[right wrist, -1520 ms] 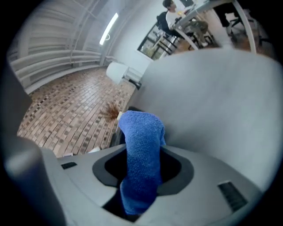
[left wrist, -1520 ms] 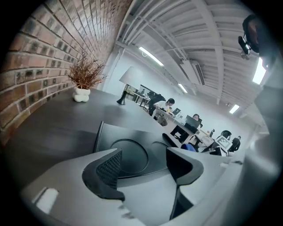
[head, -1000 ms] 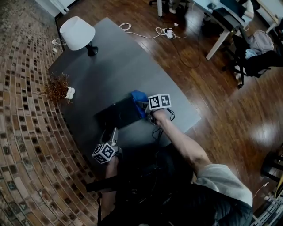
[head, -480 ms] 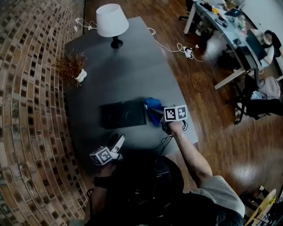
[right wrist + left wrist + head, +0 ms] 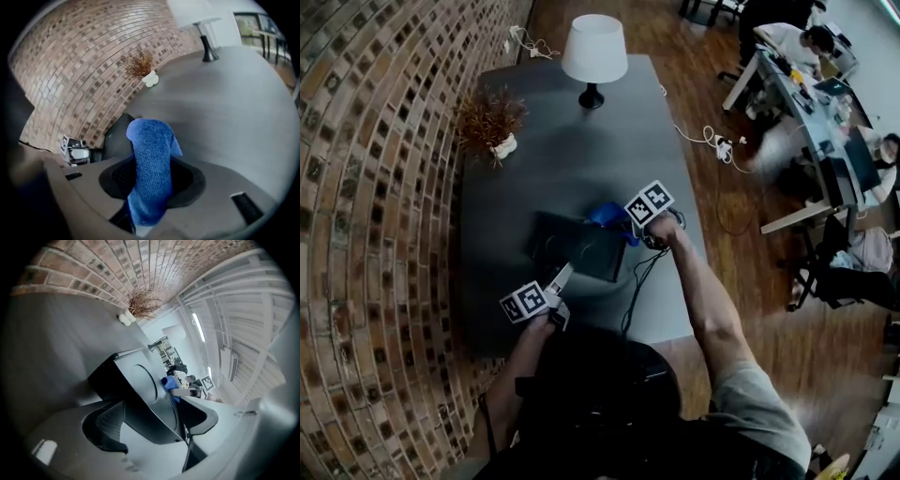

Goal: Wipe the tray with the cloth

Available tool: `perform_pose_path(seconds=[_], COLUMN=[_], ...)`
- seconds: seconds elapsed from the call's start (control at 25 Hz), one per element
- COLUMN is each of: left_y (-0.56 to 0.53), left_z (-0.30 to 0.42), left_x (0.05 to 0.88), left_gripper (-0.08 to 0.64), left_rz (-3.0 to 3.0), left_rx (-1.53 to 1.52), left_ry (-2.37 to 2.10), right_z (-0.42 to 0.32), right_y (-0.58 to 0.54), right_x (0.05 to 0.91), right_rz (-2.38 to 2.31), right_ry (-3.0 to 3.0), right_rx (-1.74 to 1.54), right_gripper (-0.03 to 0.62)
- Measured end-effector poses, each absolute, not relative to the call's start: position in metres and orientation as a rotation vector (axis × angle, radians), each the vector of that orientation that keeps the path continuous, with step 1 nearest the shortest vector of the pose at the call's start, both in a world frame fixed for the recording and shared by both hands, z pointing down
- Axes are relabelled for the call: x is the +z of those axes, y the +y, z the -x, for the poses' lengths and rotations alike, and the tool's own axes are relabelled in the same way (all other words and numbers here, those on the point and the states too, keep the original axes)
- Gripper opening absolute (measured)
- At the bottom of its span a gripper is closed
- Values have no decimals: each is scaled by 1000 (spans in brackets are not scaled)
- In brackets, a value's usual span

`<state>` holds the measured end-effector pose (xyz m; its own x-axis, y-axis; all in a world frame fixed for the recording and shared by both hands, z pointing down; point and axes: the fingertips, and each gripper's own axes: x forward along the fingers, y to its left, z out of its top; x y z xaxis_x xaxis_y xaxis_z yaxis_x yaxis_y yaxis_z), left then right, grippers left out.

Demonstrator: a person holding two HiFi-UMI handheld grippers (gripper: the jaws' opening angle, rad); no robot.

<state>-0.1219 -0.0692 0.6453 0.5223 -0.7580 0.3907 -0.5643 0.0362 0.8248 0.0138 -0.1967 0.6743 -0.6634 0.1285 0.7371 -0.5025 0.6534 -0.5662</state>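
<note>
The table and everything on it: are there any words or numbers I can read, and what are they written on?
No words or numbers can be read anywhere.
The left cube and the right cube: only black-and-white square patterns, no letters.
The tray, the cloth and the lamp: no print shows.
The desks far off in the room: anything on them is too small and blurred to read.
</note>
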Motion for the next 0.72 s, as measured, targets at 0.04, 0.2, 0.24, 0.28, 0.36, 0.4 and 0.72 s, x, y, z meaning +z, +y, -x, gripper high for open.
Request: perform_pose_path(seconds=[0.04, 0.2, 0.24, 0.28, 0.36, 0.4, 0.72], left_y=[-79, -139, -155, -169, -184, -187, -109], left_z=[127, 143, 141, 134, 118, 113, 120], left_x=[644, 638, 636, 636, 638, 639, 608], left_gripper=[351, 417, 433, 436, 403, 403, 379], left_rz=[-1653, -1701, -1742, -1801, -1919, -1953, -2107], left_rx=[-209, -233, -203, -133, 63, 129, 174], left_ry=[-1156, -1155, -1134, -1102, -1031, -1009, -902], right_z=[-18, -19, -12, -5, 5, 6, -52], right_y=[-187, -112, -89, -70, -51, -49, -126], right_x=[673, 674, 675, 676, 680, 683, 655], right_rz=[-280, -290, -313, -366, -560, -662, -1044], right_ry=[-2086, -2139, -2164, -2193, -2246, -2259, -2379], right_rx=[1103, 1382, 1431, 1479, 1607, 1684, 1675], right_gripper=[153, 153, 155, 155, 156, 156, 160])
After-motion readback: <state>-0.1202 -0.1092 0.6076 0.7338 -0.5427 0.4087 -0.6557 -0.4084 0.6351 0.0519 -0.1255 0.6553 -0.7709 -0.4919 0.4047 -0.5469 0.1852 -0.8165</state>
